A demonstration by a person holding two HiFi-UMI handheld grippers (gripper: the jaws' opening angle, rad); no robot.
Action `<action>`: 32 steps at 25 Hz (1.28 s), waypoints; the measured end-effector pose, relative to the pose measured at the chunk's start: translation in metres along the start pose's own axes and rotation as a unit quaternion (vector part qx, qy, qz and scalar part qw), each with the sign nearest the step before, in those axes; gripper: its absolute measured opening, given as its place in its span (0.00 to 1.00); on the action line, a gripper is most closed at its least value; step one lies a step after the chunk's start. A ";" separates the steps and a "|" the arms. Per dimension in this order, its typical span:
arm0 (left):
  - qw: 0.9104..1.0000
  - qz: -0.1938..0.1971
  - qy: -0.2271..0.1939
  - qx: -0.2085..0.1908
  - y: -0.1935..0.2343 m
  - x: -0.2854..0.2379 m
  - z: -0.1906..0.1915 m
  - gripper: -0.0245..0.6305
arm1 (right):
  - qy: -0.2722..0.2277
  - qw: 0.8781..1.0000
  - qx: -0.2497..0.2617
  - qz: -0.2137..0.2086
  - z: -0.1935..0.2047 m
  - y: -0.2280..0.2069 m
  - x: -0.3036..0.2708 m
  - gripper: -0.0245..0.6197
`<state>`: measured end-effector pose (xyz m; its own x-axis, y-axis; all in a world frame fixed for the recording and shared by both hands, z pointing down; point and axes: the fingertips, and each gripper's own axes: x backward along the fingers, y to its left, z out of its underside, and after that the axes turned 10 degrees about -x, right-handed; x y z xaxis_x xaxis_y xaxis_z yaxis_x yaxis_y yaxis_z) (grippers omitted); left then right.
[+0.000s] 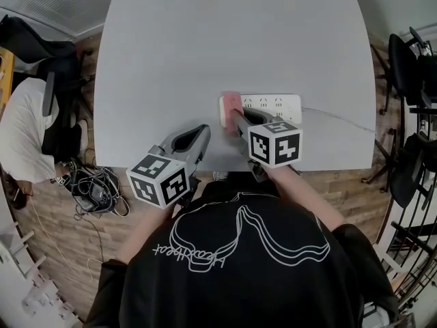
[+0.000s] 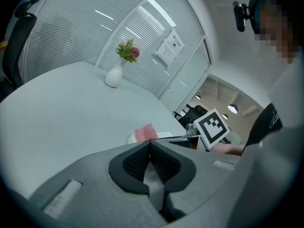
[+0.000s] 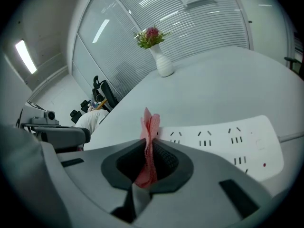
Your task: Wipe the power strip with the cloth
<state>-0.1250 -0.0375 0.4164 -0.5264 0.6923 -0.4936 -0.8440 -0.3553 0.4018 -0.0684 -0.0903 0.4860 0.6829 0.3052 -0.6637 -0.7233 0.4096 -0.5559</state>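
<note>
Pale grey tabletop [image 1: 205, 60], office room, slatted blinds [image 3: 213, 27] behind. White vase [image 3: 164, 65] with flowers stands at the far edge, well apart from the work.

White power strip [image 1: 273, 105] lies flat near your edge of the tabletop, long side running left to right. Its cable [image 1: 341, 118] trails off to your right.

Your right tool [image 3: 151, 148] is clenched on the pink cloth [image 3: 149, 137]. The fabric is pinched as an upright fold between the pads, with a tuft standing out past the tips. In the head view that tuft sits at the strip's left end, on it or just over it; contact cannot be confirmed.
- Judgement: gripping a narrow fold leaves loose fabric forward, so cloth rather than hard tips should meet the sockets.
- Judgement: the left end suits one sweep rightward, toward the cable.

Your left tool [image 2: 150, 146] is closed on nothing, pads together, low at your left near the tabletop edge and apart from the strip.
- Judgement: it is parked clear of the sweep. The strip is not steadied, so a light body may slide under the wipe.
</note>
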 end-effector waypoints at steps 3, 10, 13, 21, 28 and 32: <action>1.000 0.006 0.002 -0.003 -0.002 -0.002 -0.001 0.06 | -0.003 1.000 -0.002 0.005 0.000 -0.005 0.003 0.10; 1.000 0.019 0.011 -0.009 -0.010 -0.011 -0.002 0.06 | -0.014 1.000 -0.009 0.020 -0.003 -0.023 0.016 0.10; 1.000 0.025 0.013 -0.012 -0.013 -0.014 -0.003 0.06 | -0.020 0.999 -0.015 0.027 -0.004 -0.032 0.023 0.10; 0.999 0.039 0.021 -0.020 -0.025 -0.026 -0.004 0.06 | -0.037 0.998 -0.033 0.048 -0.008 -0.059 0.041 0.10; 0.998 0.054 0.028 -0.029 -0.039 -0.039 -0.006 0.06 | -0.052 0.995 -0.045 0.068 -0.011 -0.084 0.060 0.10; 0.997 0.062 0.033 -0.035 -0.046 -0.045 -0.006 0.06 | -0.064 0.993 -0.054 0.082 -0.012 -0.097 0.072 0.10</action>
<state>-0.0636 -0.0560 0.4155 -0.6314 0.5974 -0.4943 -0.7754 -0.4811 0.4090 0.0499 -0.1183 0.4865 0.5567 0.4703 -0.6848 -0.8284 0.2527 -0.4999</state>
